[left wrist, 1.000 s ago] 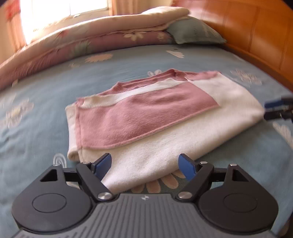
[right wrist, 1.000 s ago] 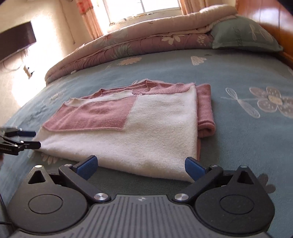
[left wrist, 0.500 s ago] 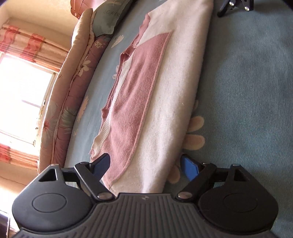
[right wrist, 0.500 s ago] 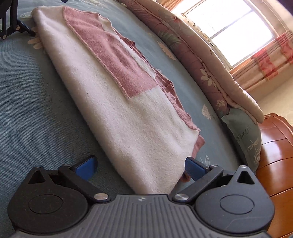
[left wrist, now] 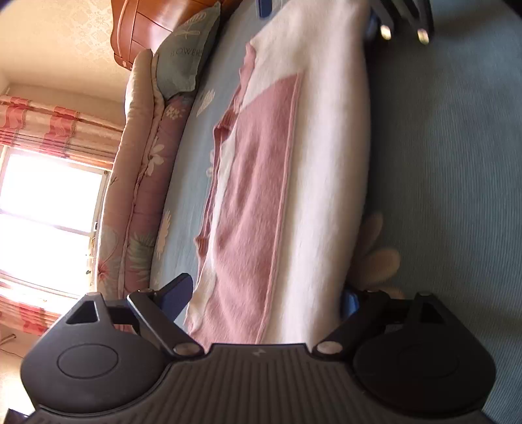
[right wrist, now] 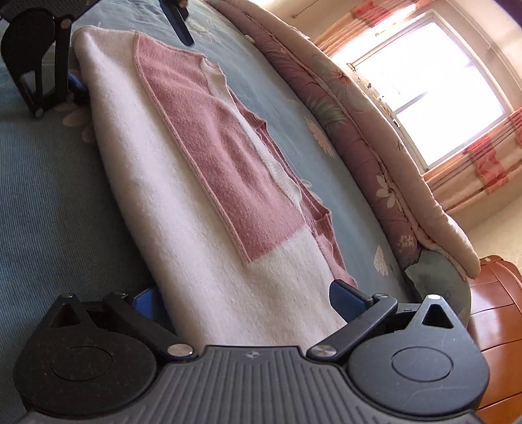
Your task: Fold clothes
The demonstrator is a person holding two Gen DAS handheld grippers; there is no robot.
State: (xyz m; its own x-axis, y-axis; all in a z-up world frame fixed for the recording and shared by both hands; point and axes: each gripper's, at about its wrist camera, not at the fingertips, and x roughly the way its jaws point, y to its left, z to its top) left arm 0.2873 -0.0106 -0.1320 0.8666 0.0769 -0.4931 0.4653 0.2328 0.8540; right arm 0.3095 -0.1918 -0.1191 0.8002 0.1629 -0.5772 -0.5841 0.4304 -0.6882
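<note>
A folded pink and white sweater [left wrist: 293, 182] [right wrist: 202, 182] lies flat on the blue bedspread [left wrist: 450, 195]. My left gripper [left wrist: 264, 295] is rolled onto its side at one short end of it. Its jaws are opening, with the sweater's end between them. One pad sits by the folded edge and the other stands clear of the cloth. My right gripper [right wrist: 244, 295] is rolled the same way at the opposite end, open, with that end between its blue pads. Each gripper shows small in the other's view: right gripper [left wrist: 318, 14], left gripper [right wrist: 127, 52].
A rolled floral quilt [right wrist: 368, 140] runs along the far side of the bed, with a green pillow [left wrist: 182, 62] at its end. A wooden headboard [left wrist: 146, 22] stands behind the pillow. A bright window [right wrist: 434, 88] with curtains lies beyond.
Both grippers have rolled onto their sides and moved in closer. Each now has a short end of the sweater between its jaws, where a second ago they stood short of it.
</note>
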